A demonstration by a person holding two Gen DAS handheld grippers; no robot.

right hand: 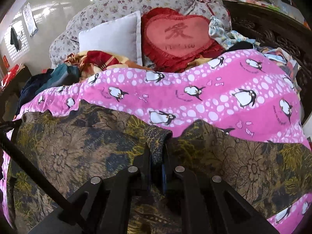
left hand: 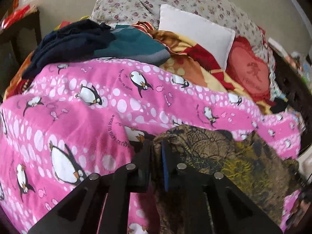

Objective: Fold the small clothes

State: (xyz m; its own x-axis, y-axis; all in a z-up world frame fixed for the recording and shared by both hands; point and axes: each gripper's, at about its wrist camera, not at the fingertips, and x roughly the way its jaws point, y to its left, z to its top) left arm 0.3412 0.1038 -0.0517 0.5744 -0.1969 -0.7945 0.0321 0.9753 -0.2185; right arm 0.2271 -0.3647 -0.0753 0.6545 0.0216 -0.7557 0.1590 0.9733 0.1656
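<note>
A brown, olive and dark blue patterned garment (right hand: 78, 142) lies spread across a pink penguin blanket (right hand: 224, 105). My right gripper (right hand: 157, 152) is shut on a bunched fold of its upper edge. In the left wrist view the same garment (left hand: 234, 159) hangs to the right, and my left gripper (left hand: 156, 150) is shut on its left edge above the pink blanket (left hand: 78, 107). The left gripper's black body shows at the far left of the right wrist view (right hand: 7, 125).
A pile of dark navy and teal clothes (left hand: 93, 41) lies behind the blanket at left. A white cushion (right hand: 115, 37), a red heart cushion (right hand: 175, 37) and a floral pillow (right hand: 117, 2) sit at the back. A dark carved bed frame (right hand: 273, 33) runs along the right.
</note>
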